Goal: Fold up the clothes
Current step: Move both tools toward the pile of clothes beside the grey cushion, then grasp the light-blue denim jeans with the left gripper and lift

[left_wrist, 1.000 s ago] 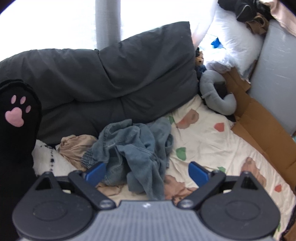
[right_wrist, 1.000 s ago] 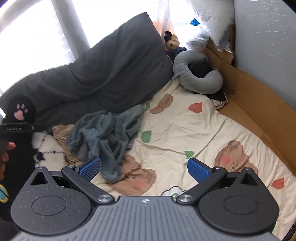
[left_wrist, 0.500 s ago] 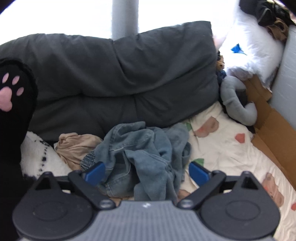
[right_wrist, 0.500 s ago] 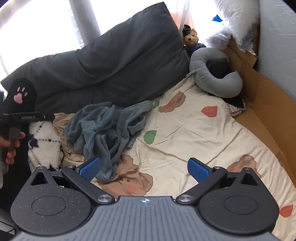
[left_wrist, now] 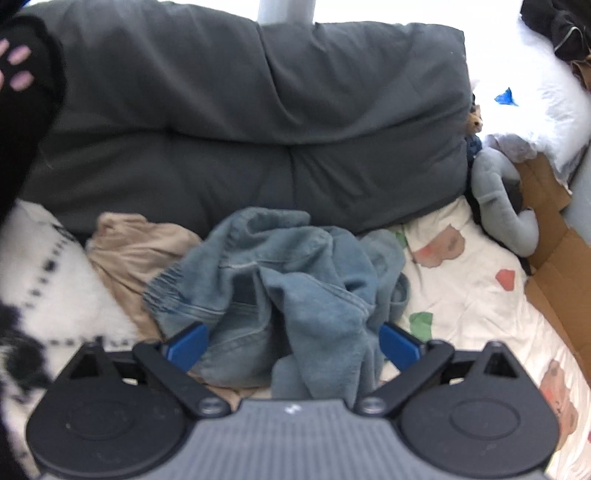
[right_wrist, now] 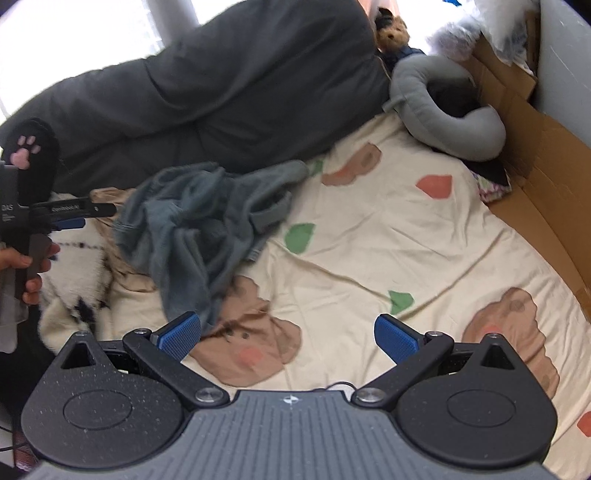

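Observation:
A crumpled blue denim garment [left_wrist: 288, 280] lies in a heap on the patterned bedsheet [right_wrist: 369, 258], against a dark grey duvet [left_wrist: 258, 129]. My left gripper [left_wrist: 291, 343] hangs just above the heap's near edge, jaws wide open, with denim showing between the blue pads [left_wrist: 186, 345] but not pressed. In the right wrist view the denim [right_wrist: 199, 221] sits up and to the left. My right gripper [right_wrist: 288, 336] is open over bare sheet beside the heap's lower tail. The left gripper [right_wrist: 70, 218] shows at the far left, held by a hand [right_wrist: 29, 266].
A beige garment [left_wrist: 136, 251] and a fluffy white one with black marks [left_wrist: 44, 280] lie left of the denim. A black paw plush [right_wrist: 33, 155] stands far left. A grey neck pillow [right_wrist: 454, 122], a teddy bear [right_wrist: 393, 31] and cardboard [right_wrist: 535, 166] line the right side.
Both grippers have sunk toward the bed. The denim heap has grown larger and now sits between the left gripper's pads. The left gripper has come into the right wrist view.

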The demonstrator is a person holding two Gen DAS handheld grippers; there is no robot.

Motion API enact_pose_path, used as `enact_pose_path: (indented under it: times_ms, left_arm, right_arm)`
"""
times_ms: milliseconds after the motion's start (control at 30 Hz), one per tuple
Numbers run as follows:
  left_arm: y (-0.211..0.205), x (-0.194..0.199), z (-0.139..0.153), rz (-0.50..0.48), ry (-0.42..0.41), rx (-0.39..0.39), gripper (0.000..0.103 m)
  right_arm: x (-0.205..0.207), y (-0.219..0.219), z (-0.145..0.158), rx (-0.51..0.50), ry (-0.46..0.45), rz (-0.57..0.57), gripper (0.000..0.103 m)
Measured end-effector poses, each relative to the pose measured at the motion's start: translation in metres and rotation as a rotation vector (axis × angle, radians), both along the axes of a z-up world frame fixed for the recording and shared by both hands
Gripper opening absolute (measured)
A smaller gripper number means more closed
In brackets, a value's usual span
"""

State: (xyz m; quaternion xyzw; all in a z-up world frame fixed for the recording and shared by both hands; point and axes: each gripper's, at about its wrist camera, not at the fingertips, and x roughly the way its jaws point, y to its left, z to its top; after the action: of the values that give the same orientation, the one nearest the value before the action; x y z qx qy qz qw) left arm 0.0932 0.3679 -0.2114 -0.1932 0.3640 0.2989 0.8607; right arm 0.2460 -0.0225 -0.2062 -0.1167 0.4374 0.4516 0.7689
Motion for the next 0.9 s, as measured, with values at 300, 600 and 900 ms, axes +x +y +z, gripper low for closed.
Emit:
enact_pose_path:
  times_ms: [300, 600, 900]
  left_arm:
    - [-0.001, 0.027, -0.041, -0.049, 0.024, -0.021, 0.099]
    - [-0.003, 0.042, -0.08, -0.063, 0.011, -0.112, 0.067]
    - [-0.022, 0.049, -0.086, -0.099, -0.044, -0.095, 0.006]
  right_arm:
    - [0.014, 0.012, -0.043, -0.104, 0.004, -0.042, 0.103]
    - [0.01, 0.026, -0.074, -0.186, 0.01, -0.029, 0.103]
    - [0.006, 0.033, -0.091, -0.21, 0.045, -0.022, 0.103]
